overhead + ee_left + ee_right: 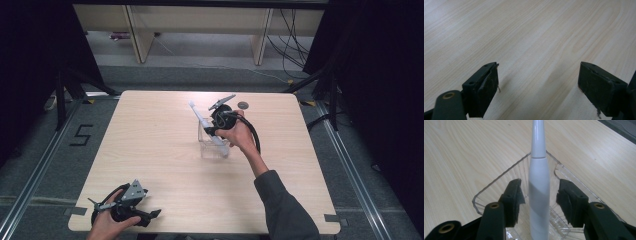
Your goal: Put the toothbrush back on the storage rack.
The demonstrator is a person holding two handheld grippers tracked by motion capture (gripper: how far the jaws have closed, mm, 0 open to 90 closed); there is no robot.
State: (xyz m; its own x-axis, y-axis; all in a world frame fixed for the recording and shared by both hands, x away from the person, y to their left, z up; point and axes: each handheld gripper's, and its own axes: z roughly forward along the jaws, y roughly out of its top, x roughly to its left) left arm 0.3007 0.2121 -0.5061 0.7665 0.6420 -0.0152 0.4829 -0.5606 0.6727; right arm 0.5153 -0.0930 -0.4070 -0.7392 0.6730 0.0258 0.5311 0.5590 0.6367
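Left tongs (150, 214): wide open, empty, at the near surface (160, 150) edge. Right tongs (540, 200): parted, pads clear of the white electric toothbrush (539, 187) between them, which leans in the clear box (486, 192), long axis away from the tongs.

The left gripper (152, 214) lies low at the near left corner, held in the left hand (107, 225), jaws spread wide with nothing between them. The right arm reaches forward to mid-table (sleeve dark grey), and the right gripper (539, 195) points down, its jaws parted, pads pressing on nothing
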